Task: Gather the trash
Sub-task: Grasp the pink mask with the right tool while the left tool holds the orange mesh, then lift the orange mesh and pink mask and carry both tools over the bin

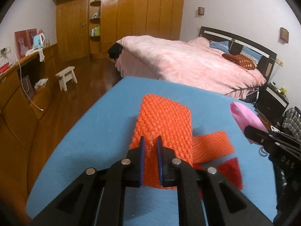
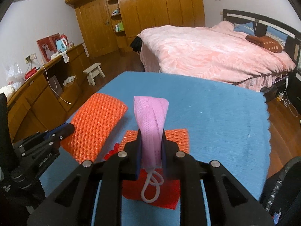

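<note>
A: What's my left gripper (image 1: 150, 141) got?

B: Its jaws are clamped on the orange foam-net sleeve (image 1: 165, 120), lifted off the blue-covered bench (image 1: 90, 124).

A: My right gripper (image 2: 150, 133)?

B: Jaws pinched narrow on the folded pink face mask (image 2: 150, 116), ear loop dangling. A second flat orange net piece (image 2: 178, 135) and red scrap (image 2: 165, 195) lie below.

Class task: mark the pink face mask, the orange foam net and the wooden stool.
pink face mask (image 2: 150, 124), right wrist view, on its pleated middle
orange foam net (image 1: 165, 120), left wrist view, on its mesh
wooden stool (image 1: 66, 73), left wrist view, on its seat
</note>
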`<state>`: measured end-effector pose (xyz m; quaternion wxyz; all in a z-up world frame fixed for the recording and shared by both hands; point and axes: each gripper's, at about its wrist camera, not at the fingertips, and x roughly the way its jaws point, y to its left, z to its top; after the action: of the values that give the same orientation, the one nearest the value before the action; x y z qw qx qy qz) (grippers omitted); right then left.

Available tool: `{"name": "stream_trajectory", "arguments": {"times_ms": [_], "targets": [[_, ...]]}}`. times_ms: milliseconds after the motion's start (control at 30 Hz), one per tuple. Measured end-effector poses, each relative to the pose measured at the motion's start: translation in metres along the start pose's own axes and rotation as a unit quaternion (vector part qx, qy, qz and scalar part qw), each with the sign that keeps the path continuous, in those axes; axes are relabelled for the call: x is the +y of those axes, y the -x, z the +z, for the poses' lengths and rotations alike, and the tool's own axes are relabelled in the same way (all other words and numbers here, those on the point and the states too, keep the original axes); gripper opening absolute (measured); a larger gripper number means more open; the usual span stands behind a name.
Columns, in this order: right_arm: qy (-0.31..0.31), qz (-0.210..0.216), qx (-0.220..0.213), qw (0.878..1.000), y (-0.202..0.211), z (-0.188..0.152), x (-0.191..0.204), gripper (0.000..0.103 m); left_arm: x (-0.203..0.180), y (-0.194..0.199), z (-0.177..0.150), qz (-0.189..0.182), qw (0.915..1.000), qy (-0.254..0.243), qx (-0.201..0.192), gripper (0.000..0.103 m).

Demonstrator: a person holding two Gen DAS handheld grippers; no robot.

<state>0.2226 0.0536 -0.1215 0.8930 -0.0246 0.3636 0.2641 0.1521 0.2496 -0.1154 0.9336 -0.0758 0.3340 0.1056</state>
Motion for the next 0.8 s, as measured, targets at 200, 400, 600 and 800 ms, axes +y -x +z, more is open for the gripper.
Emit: {"name": "stream_trajectory", "arguments": {"times_ms": [200,400,600,800], "targets": [[-0.006,-0.005,-0.014,1.000,0.027,-0.002,-0.008,0.016,-0.023,0.023,0.006,-0.019,0.9997,-0.009,-0.015,0.012],[-0.015,-0.016,-0.030,0.999,0.060,-0.008,-0.023,0.016,-0.046,0.044,0.011,-0.035,0.9987,-0.022,-0.028,0.012],[-0.024,-0.032,-0.045,0.998,0.092,-0.014,-0.039,0.016,-0.074,0.064,0.010,-0.057,0.9968,-0.040,-0.039,0.012],[-0.032,-0.048,-0.057,0.997,0.126,-0.026,-0.057,0.016,-0.107,0.081,0.003,-0.087,0.9936,-0.057,-0.044,0.012]]}}
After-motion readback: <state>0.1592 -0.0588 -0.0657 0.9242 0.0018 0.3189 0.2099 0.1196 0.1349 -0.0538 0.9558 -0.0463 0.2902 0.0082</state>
